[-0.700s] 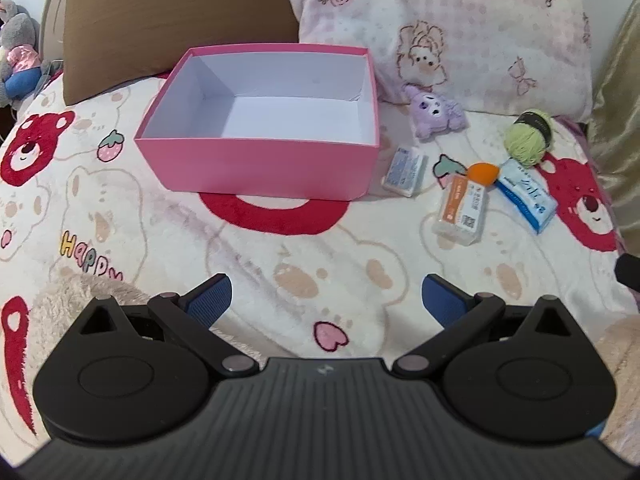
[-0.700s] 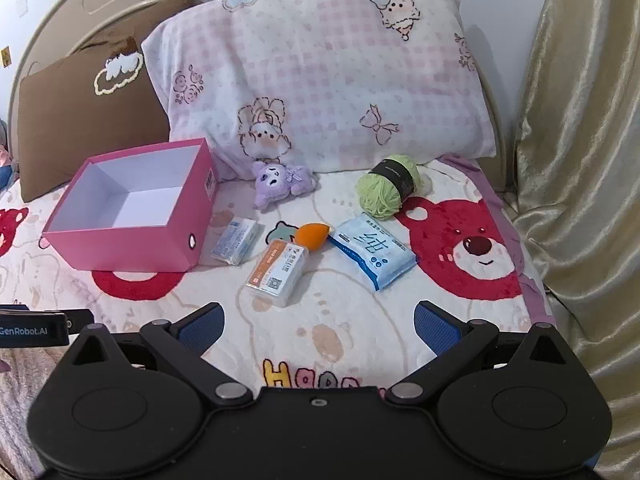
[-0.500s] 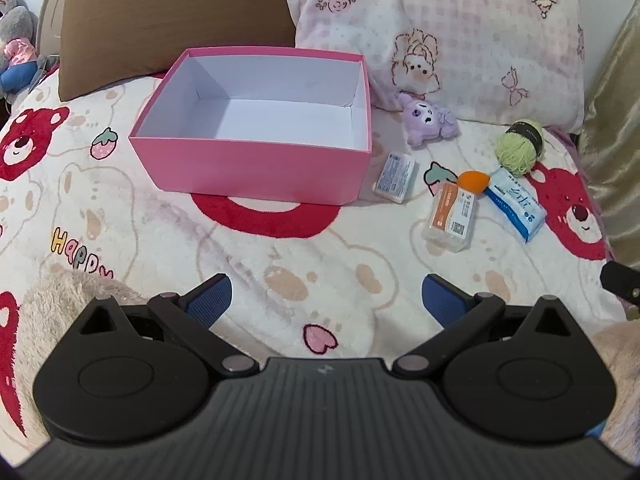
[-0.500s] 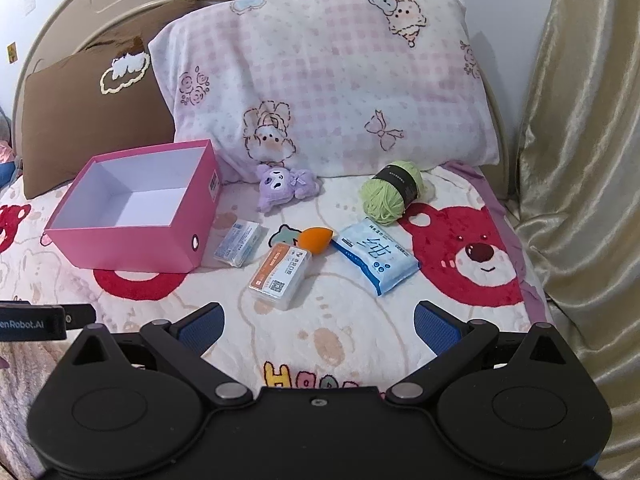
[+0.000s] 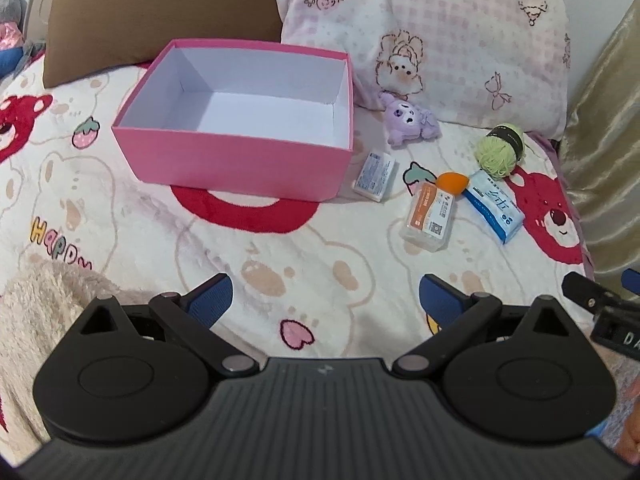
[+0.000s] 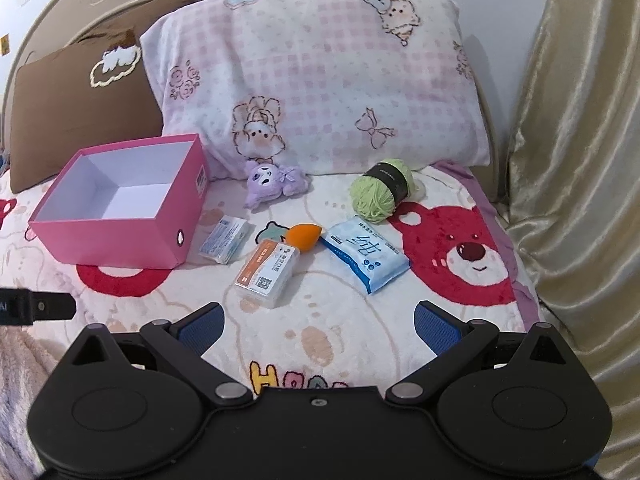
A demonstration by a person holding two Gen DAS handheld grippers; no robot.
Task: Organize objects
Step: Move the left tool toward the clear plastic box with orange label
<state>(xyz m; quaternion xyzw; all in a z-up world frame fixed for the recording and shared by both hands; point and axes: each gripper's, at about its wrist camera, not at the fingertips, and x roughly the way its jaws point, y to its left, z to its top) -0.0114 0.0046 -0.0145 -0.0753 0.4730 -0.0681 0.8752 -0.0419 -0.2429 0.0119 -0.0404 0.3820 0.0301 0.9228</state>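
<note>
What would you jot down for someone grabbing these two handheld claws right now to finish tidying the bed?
Left claw: open, empty, above the blanket.
Right claw: open, empty, also above the blanket.
Pink box: on the bed, nothing inside.
Loose beside the box: small white packet, clear case with orange label, orange sponge, blue tissue pack, green yarn ball, purple plush by the checked pillow.
Done: nothing boxed yet.
Left: probably all six items go into the box.

A home bedroom: a bed spread with a cream fleece blanket printed with red bears [image 6: 460, 256], a pink-checked cartoon pillow [image 6: 320, 80] and brown cushion [image 6: 76, 108] against a curved beige headboard [image 6: 120, 12].
</note>
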